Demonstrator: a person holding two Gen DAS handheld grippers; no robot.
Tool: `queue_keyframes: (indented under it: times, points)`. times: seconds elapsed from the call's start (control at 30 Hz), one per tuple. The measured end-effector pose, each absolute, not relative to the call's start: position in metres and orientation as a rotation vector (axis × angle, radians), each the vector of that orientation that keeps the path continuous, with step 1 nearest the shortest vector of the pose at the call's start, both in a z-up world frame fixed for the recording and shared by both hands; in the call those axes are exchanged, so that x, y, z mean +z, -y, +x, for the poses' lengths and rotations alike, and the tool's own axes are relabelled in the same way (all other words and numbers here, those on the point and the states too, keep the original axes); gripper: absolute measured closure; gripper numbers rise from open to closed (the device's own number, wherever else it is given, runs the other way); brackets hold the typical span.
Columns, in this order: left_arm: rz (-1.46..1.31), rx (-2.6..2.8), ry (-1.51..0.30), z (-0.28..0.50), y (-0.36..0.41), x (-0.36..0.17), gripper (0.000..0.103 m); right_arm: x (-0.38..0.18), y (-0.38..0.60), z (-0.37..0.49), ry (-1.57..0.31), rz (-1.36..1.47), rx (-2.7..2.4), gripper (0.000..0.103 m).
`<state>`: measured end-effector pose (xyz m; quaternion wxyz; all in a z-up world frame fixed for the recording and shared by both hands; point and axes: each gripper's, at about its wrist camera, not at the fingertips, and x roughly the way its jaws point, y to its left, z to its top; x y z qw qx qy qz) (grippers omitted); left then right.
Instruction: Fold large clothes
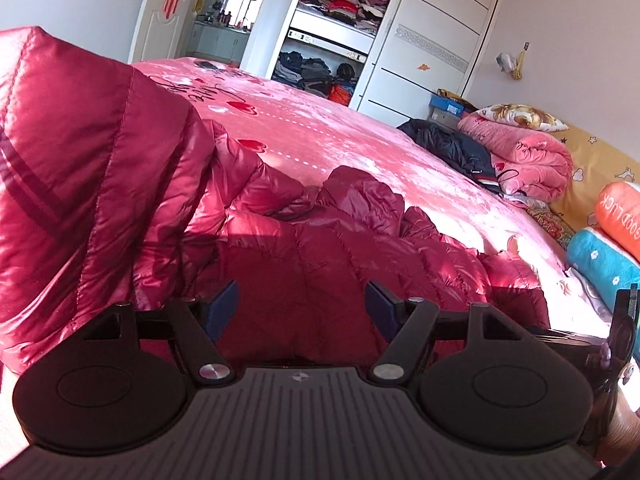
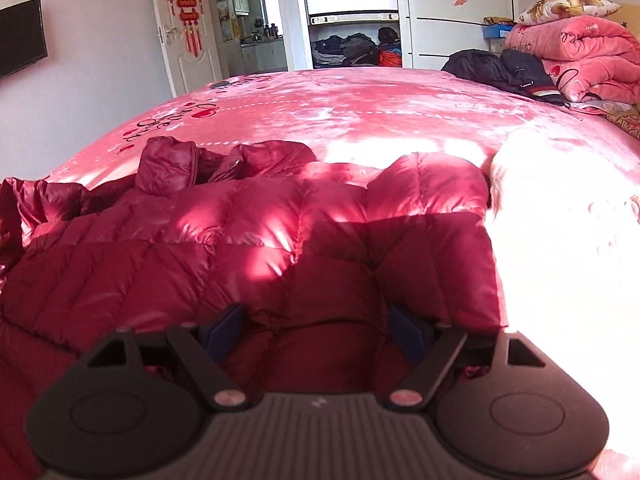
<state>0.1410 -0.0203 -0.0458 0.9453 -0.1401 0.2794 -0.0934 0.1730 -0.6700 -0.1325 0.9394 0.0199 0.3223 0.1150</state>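
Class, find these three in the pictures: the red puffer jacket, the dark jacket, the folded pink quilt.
red puffer jacket (image 2: pixel 248 240): right wrist view, quilted body panel.
dark jacket (image 1: pixel 452 148): left wrist view, crumpled middle.
folded pink quilt (image 2: pixel 576 44): right wrist view, upper fold.

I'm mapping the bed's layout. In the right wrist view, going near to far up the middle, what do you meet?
Open right tongs → shiny dark red quilted puffer jacket → pink plush bedspread with red hearts → open white wardrobe with stacked clothes.
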Motion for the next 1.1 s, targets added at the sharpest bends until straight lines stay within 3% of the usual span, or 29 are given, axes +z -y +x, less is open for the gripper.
queue_keyframes:
  times: [0.3, 0.43, 0.57, 0.83, 1.1]
  points:
    - [-0.249, -0.234, -0.572, 0.138, 0.028, -0.048, 0.019, -0.122, 0.666, 0.161, -0.607, 0.040, 0.255, 0.025]
    - [-0.224, -0.224, -0.603, 0.142, 0.030, -0.056, 0.022, -0.106, 0.665, 0.152, -0.533, 0.016, 0.238, 0.018]
    - [-0.214, -0.188, -0.666, 0.147, 0.028, -0.065, 0.026, -0.114, 0.676, 0.166, -0.574, 0.033, 0.203, 0.017]
    - [-0.170, -0.178, -0.706, 0.143, 0.028, -0.075, 0.025, -0.138, 0.674, 0.170, -0.604, -0.016, 0.199, 0.017]
    - [-0.145, -0.185, -0.668, 0.125, 0.035, -0.059, 0.030, -0.135, 0.666, 0.164, -0.601, -0.032, 0.170, 0.014]
